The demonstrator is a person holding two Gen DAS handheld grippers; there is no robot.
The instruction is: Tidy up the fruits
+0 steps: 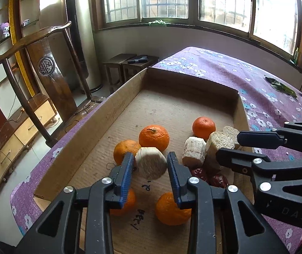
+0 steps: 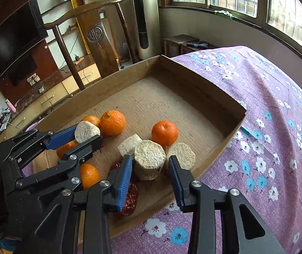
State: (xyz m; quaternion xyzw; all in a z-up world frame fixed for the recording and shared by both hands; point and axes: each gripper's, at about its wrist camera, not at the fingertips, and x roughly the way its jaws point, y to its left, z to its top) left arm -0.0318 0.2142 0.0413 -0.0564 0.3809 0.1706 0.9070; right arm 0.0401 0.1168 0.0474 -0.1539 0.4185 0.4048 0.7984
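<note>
Home living room: wooden armchair (image 1: 45, 67), wall TV (image 2: 13, 42), tower air conditioner (image 2: 144, 17), floral tablecloth (image 2: 267, 105), barred windows (image 1: 163, 0).

Strong daylight from blown-out windows (image 1: 163, 0), soft shadows, sharp focus, heavy fisheye bending, dark vignetted corners.

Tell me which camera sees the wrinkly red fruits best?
The left wrist view: two red dates show side by side in the cardboard box, mostly uncovered. In the right wrist view the right tongs hide much of them, leaving only red patches behind a blue finger.
</note>
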